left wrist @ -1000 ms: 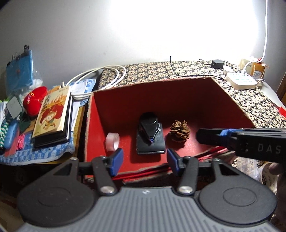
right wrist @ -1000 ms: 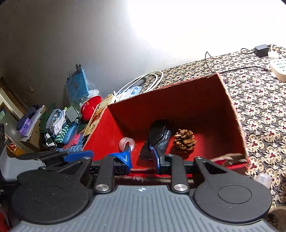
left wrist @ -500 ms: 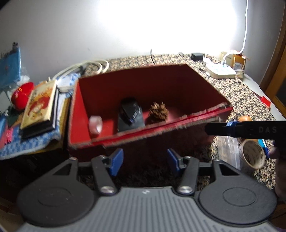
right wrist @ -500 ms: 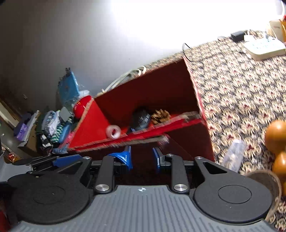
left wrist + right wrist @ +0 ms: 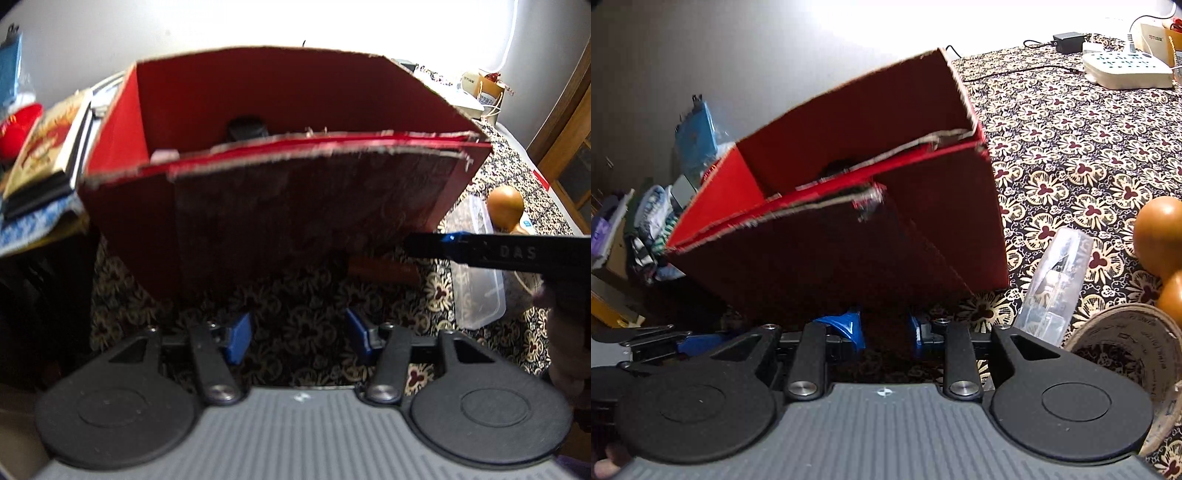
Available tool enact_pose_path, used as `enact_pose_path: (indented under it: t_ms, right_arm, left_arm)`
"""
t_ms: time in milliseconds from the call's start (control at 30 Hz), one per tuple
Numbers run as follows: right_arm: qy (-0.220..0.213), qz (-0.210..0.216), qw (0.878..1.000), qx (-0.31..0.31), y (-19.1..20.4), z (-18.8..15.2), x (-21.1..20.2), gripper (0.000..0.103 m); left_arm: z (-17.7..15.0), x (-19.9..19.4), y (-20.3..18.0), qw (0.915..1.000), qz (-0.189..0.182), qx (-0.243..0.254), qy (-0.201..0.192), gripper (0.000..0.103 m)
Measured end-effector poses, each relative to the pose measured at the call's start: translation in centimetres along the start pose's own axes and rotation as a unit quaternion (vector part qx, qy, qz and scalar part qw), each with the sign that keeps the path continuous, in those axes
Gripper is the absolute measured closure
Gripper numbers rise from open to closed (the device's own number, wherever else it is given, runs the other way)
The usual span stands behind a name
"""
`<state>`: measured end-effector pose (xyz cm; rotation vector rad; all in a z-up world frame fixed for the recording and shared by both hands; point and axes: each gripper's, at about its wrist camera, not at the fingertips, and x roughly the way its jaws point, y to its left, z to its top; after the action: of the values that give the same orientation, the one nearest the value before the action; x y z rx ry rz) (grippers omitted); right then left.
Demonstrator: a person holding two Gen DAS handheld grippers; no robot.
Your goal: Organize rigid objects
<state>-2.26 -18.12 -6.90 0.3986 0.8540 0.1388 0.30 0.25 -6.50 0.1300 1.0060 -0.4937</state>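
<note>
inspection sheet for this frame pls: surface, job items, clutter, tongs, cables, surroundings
Surface: patterned tablecloth.
Job's things: red box holds a black item; clear plastic case, two orange balls and tape roll lie outside.
Clutter: books, red plush, cloth pile.
Tongs: left tongs and right tongs both open, empty.
Cables: black cord, adapter, power strip.
Surroundings: wall, wooden door.

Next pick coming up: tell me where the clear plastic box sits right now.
The clear box lies on the patterned tablecloth right of the red box, beside the orange gourd; in the right wrist view it sits next to the tape roll.
</note>
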Motion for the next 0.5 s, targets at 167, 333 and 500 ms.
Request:
enact_pose_path:
  t_ms: [167,333,500]
  right_arm:
    - [0.005,-0.014,1.0,-0.011,0.5,-0.1,1.5,0.094]
    - [0.009,-0.025,1.0,-0.016,0.5,-0.5,2.2,0.095]
    - [0.034,0.001,0.999,0.004,0.3,-0.6,2.3,0.095]
  left_arm:
    - [-1.0,0.8,0.3,0.9998,-0.013,-0.006,0.01,0.048]
    - [-1.6,1.5,0.4,0.9997,-0.017,-0.003,0.017,0.047]
    - [-2.1,2.2,0.7,0.9988,-0.041,-0.014,0.025,0.047]
